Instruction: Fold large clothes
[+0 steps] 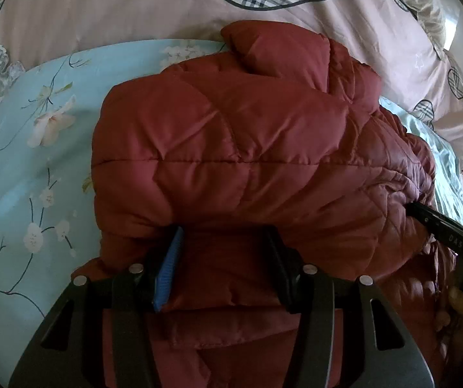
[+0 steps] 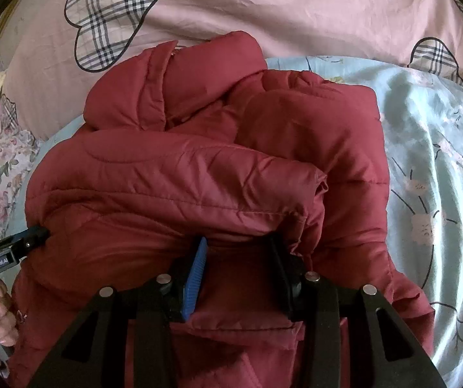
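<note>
On floral sheet (image 1: 21, 135): puffy quilted red jacket (image 1: 231, 135); both tongs (image 1: 223, 242) (image 2: 236, 249) agape, pushed under fold.

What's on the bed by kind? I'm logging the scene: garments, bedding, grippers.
Red puffer jacket: 1
Blue floral sheet: 1
Pink quilt with plaid hearts: 1
Grippers: 2, left gripper, right gripper
Total: 5
</note>
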Demonstrator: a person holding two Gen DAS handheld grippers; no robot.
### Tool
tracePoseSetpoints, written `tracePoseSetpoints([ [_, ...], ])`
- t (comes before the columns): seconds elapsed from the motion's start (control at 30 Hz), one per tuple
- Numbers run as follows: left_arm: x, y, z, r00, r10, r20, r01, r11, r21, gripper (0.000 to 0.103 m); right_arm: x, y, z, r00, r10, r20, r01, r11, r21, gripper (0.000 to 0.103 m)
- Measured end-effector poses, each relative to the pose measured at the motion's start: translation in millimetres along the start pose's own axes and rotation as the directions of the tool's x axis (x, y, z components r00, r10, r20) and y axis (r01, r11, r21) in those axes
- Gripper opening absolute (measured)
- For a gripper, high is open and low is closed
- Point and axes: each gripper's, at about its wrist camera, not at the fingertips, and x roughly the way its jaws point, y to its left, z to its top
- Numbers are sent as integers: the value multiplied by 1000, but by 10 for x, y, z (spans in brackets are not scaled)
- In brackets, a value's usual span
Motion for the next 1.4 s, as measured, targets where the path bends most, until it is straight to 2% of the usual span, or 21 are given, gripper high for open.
tracePoseSetpoints([
  [0.2,-17,-39,42,1000,21,-9,-21,1000,21,51,-142,29,31,1000,10,-9,-10,1000,13,43],
  [0.27,-75,-30,60,1000,12,-18,-11,1000,18,53,-269,13,27,999,34,-9,-34,999,31,51],
  [0.33,-165,-1,64,999,-25,-24,25,1000,-4,66,-432,13,-3,999,38,4,-38,999,34,60],
  [0.37,-218,10,50,999,-31,-25,30,999,-16,69,-489,18,-12,999,34,6,-34,999,30,64],
  [0.43,-308,16,14,999,-30,-22,29,999,-26,72,-633,17,-62,999,42,7,-42,999,27,64],
  [0.6,-562,84,-214,999,-41,-32,39,997,-61,73,-967,-27,-235,998,60,12,-60,997,37,65],
  [0.8,-876,275,-573,998,-52,-44,47,993,-111,73,-1317,-137,-489,996,88,-9,-87,995,56,72],
  [1.07,-1209,584,-1074,995,-62,-77,47,981,-186,73,-1710,-374,-878,997,73,-40,-69,993,96,75],
  [1.4,-1447,638,-1551,990,-70,-125,48,983,-175,73,-2026,-635,-1327,996,43,-77,-30,985,168,75],
])
